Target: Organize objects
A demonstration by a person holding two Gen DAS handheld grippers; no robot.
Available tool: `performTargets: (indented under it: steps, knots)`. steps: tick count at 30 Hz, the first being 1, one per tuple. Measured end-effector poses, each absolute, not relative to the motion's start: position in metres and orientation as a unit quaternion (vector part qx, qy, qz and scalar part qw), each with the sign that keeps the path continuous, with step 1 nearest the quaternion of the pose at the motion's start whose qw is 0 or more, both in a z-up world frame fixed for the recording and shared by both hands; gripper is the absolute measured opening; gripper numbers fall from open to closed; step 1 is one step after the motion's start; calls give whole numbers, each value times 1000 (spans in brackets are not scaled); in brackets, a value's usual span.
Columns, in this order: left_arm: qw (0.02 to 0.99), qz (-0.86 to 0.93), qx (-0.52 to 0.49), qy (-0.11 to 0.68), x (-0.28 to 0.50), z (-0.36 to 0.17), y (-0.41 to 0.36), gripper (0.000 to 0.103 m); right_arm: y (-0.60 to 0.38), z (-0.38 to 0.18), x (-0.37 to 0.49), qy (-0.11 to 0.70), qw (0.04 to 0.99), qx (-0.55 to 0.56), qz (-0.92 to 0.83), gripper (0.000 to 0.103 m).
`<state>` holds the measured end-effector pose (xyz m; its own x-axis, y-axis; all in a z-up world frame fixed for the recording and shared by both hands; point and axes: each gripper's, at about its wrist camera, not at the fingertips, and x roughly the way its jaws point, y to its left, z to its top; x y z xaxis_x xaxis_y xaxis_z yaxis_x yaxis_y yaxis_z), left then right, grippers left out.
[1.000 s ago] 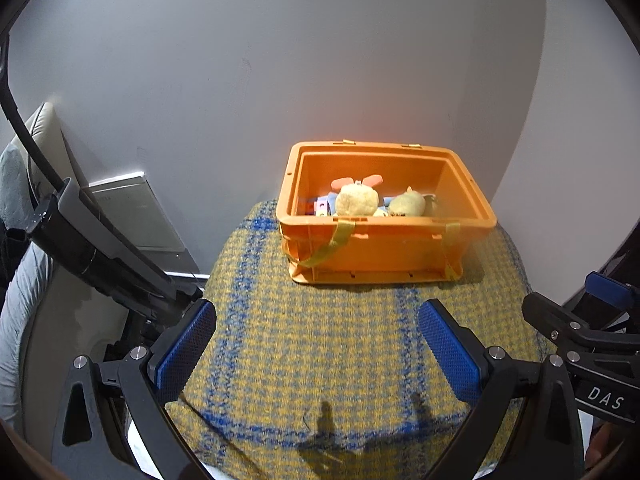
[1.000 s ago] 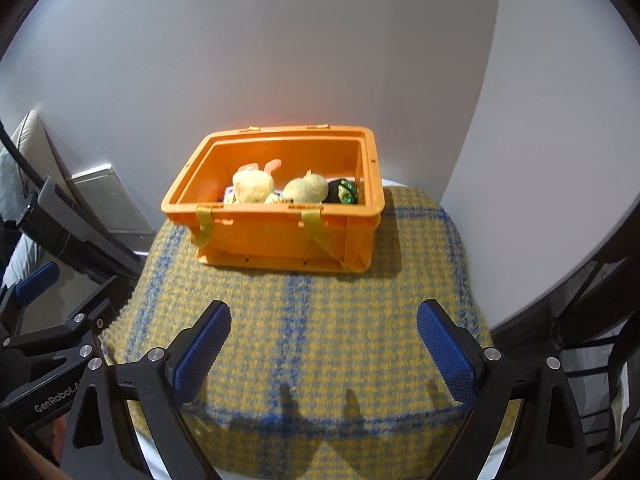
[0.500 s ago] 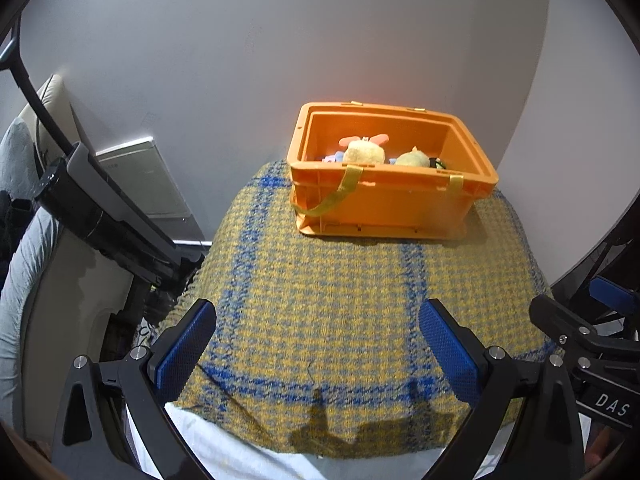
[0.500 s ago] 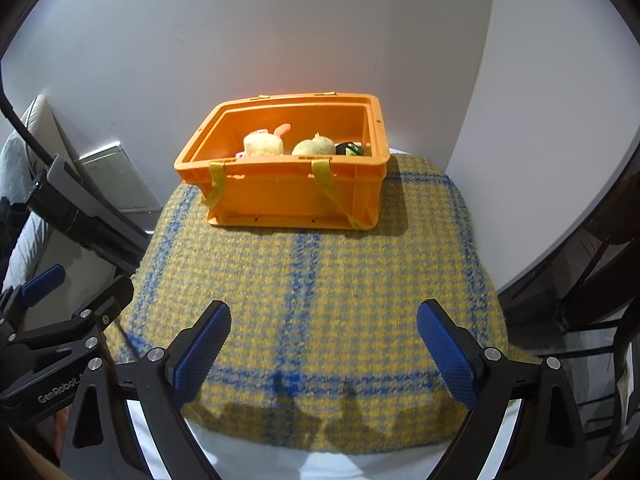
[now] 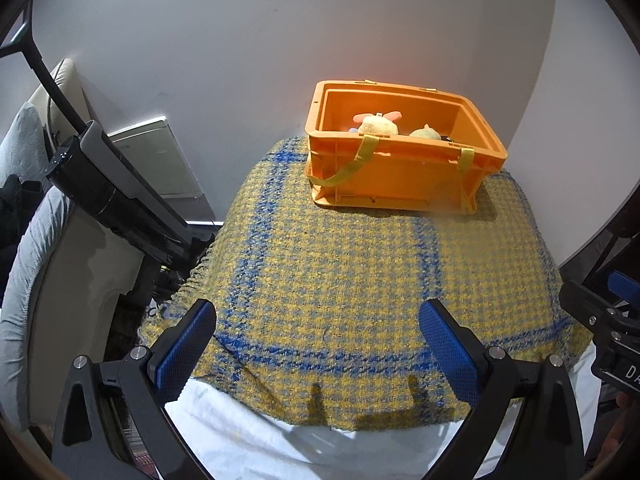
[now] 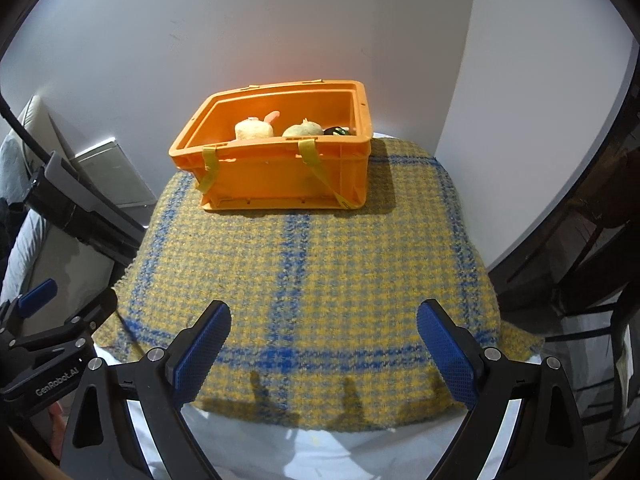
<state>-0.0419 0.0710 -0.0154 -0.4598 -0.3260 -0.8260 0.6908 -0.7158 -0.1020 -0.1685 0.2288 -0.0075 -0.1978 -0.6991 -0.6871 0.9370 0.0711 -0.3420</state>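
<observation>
An orange plastic crate (image 5: pixel 400 176) (image 6: pixel 280 176) with yellow straps stands at the far end of a yellow and blue plaid cloth (image 5: pixel 344 280) (image 6: pixel 304 272). Inside it lie a cream plush toy with pink ears (image 5: pixel 378 123) (image 6: pixel 253 128), a yellow-green plush (image 5: pixel 425 133) (image 6: pixel 303 129) and a dark object (image 6: pixel 338 131). My left gripper (image 5: pixel 318 344) is open and empty above the cloth's near edge. My right gripper (image 6: pixel 324 344) is open and empty, also at the near edge, far from the crate.
White walls meet in a corner behind the crate. A black and grey device (image 5: pixel 112 192) (image 6: pixel 76 204) leans at the left beside a grey cushioned seat (image 5: pixel 24 248). A white sheet (image 5: pixel 280 448) shows under the cloth. Dark furniture (image 6: pixel 580 264) stands at the right.
Both grippers have drawn back from the crate, which now sits farther and smaller in both views. More of the cloth's near edge and the white sheet shows. Both stay open.
</observation>
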Motion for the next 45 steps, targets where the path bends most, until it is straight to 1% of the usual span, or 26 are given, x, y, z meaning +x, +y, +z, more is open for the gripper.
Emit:
performTargets:
  steps: [14,27,32,45]
  knots:
    - [310,-817,429,227,-39,-19,69,103,229,-9,-169,410,606,151,-665,94]
    - [307,-813,438,230,-44,-20,70,103,230,-7,-172,408,603,153,-668,94]
    - [301,-806,448,242,-44,-28,67,103,230,-7,-172,408,604,152,-667,94]
    - [306,-807,443,243,-45,-26,67,103,230,-6,-169,407,604,152,-668,94]
